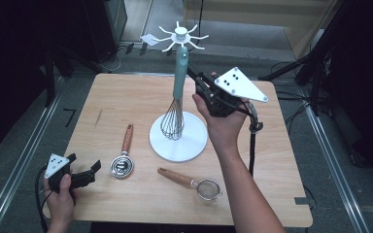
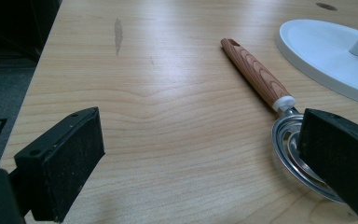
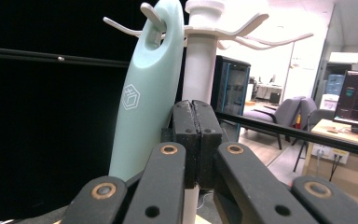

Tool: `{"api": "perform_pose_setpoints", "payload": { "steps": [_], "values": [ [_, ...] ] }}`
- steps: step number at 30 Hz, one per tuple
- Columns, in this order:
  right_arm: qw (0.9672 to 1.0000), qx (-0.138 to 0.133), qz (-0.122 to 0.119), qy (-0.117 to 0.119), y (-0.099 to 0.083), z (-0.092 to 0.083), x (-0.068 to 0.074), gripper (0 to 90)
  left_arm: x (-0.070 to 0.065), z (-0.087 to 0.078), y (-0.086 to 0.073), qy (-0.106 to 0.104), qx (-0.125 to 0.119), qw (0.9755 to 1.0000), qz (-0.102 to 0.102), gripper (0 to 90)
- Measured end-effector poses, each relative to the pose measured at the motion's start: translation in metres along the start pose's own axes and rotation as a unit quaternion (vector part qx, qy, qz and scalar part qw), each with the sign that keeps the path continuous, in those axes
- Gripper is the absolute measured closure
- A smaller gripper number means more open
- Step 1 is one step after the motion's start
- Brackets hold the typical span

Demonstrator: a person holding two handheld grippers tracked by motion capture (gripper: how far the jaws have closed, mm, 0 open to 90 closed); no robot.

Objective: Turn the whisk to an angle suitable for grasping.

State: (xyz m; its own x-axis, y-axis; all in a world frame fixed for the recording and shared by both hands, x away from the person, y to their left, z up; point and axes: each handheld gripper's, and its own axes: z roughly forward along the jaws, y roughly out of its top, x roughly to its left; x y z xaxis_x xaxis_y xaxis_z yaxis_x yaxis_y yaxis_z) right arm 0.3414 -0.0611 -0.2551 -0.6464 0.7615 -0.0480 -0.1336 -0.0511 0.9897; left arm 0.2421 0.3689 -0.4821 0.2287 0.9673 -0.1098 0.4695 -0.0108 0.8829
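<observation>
Right claw (image 1: 197,79) is raised beside the white rack pole (image 3: 199,70), near the hooks. Jaws are pressed flat together, nothing between them. In the right gripper view the closed tips sit in front of the pole, just right of the whisk handle (image 3: 144,98); contact with the handle can't be confirmed.

The whisk (image 1: 176,102) hangs upright from a hook on the utensil rack (image 1: 179,34), with a mint-green handle and a hook arm through its end loop. The wire head hangs low over the round white base (image 1: 193,144), next to the pole. The rack stands mid-worktop, toward the far edge.

Left claw (image 1: 88,174) is at the near-left corner of the worktop (image 1: 126,97), held low and roughly level, pointing across the worktop toward the rack. Jaws are spread wide and empty. In the left gripper view the right jaw overlaps the metal head of the wood-handled coil tool (image 2: 261,77); whether they touch is unclear.

That coil tool lies flat left of the base, handle pointing to the far side, head toward the near edge. A small mesh strainer (image 1: 194,183) with a wooden handle lies flat near the front edge, below the base, mesh end to the right. Both are clear of the rack base.

The right forearm comes in from the bottom and crosses the worktop's right half.
</observation>
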Motion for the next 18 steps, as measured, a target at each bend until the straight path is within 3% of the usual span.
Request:
{"api": "perform_pose_setpoints", "payload": {
  "steps": [18],
  "values": [
    [1.0, 0.005, -0.002, 0.004, 0.0003, 0.0018, 0.0092, 90.0, -0.0005, 0.0, -0.0001, -0.002, -0.001, 1.0, 0.004, 0.9]
  ]
}}
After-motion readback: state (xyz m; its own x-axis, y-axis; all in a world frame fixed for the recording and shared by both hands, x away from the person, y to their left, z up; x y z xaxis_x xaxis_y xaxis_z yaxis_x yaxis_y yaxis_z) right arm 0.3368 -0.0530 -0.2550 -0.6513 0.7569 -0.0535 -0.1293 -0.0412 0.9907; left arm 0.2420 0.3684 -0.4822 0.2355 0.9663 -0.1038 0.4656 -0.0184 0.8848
